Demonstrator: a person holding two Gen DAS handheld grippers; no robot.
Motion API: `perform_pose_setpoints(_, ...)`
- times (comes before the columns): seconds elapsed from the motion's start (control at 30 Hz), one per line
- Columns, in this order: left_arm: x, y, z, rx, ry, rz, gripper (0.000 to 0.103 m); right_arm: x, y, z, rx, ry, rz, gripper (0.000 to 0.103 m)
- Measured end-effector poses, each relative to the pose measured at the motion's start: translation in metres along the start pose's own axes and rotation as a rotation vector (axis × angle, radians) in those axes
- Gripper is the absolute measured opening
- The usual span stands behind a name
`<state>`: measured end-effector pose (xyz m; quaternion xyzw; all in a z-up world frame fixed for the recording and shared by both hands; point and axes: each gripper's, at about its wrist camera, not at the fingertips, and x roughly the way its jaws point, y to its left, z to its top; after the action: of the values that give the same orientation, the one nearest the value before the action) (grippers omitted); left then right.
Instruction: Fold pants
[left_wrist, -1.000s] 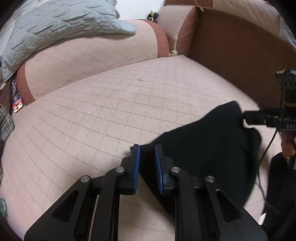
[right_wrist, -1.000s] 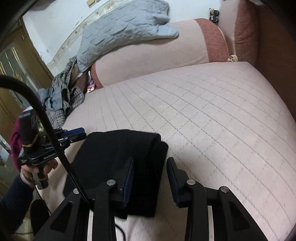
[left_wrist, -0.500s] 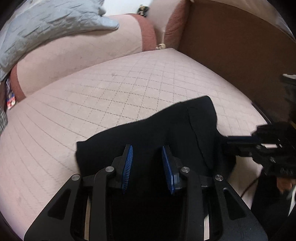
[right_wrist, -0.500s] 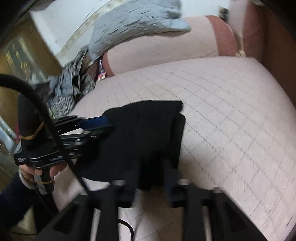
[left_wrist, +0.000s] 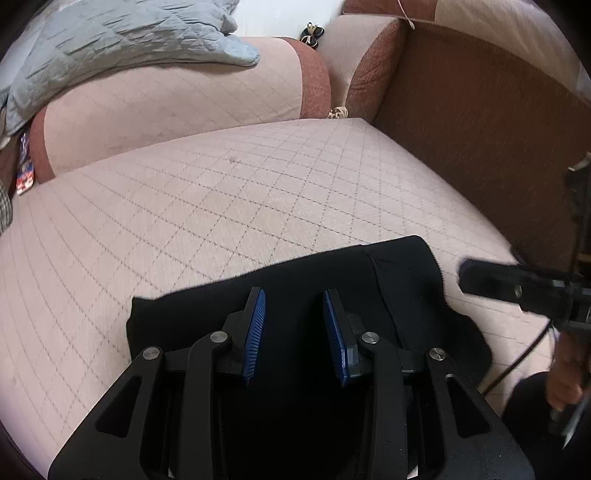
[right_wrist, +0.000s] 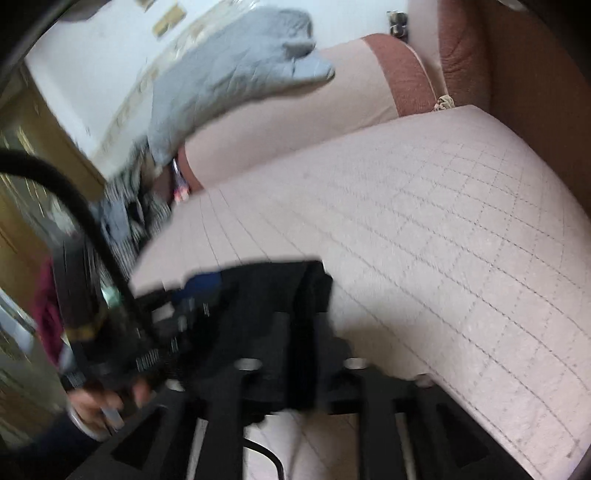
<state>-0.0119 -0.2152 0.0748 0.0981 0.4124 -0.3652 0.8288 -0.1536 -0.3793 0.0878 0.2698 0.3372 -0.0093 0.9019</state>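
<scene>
Black pants (left_wrist: 295, 306) lie folded into a compact bundle on the quilted pink cushion (left_wrist: 229, 206), at its near edge and towards the brown sofa back (left_wrist: 480, 122). Above the pants, the left gripper (left_wrist: 294, 325) has its blue-ribbed pads (left_wrist: 255, 332) spread apart, with dark cloth showing in the gap but nothing pinched between them. Beside the right-hand edge of the pants, the right gripper (left_wrist: 476, 280) appears in the left wrist view as a blurred black bar reaching in just short of the fabric (its tips cannot be made out there). The right wrist view is heavily smeared: the pants (right_wrist: 280, 314) cover the place where its own fingers should be, so whether that claw is parted or closed I cannot tell. Left of the pants in that view, the person's left hand (right_wrist: 107, 402) grips the handle of the other tool. Beyond the pants, at the far side of the cushion, a grey quilted blanket (left_wrist: 110, 40) drapes over the pink bolster (left_wrist: 177, 99), and a heap of checked clothes (right_wrist: 129, 218) sits off the cushion's left end
</scene>
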Motion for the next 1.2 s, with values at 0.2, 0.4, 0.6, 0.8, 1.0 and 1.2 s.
perform_pose_setpoints(0.2, -0.019, -0.001, -0.009, -0.024, -0.011, 0.033, 0.032, 0.035, 0.018, 0.021, -0.088, 0.050, -0.004, 0.031)
perform_pose_setpoints(0.4, -0.037, 0.002, -0.014, -0.044, -0.041, 0.083, 0.032, 0.049, 0.033, 0.028, -0.183, 0.052, -0.069, 0.006)
perform_pose_setpoints(0.6, -0.042, 0.009, -0.017, -0.076, -0.057, 0.133, 0.032, 0.059, 0.034, 0.032, -0.233, 0.044, -0.144, 0.003)
perform_pose_setpoints(0.8, -0.038, 0.018, -0.028, -0.116, -0.024, 0.148, 0.032, 0.059, 0.023, 0.024, -0.173, 0.065, -0.147, 0.006)
perform_pose_setpoints(1.0, -0.051, 0.027, -0.036, -0.187, -0.034, 0.117, 0.032, 0.023, 0.022, 0.014, -0.141, 0.044, -0.124, 0.020)
perform_pose_setpoints(1.2, -0.060, 0.028, -0.049, -0.258, -0.033, 0.046, 0.032, 0.011, 0.016, -0.008, -0.074, 0.053, -0.089, 0.038)
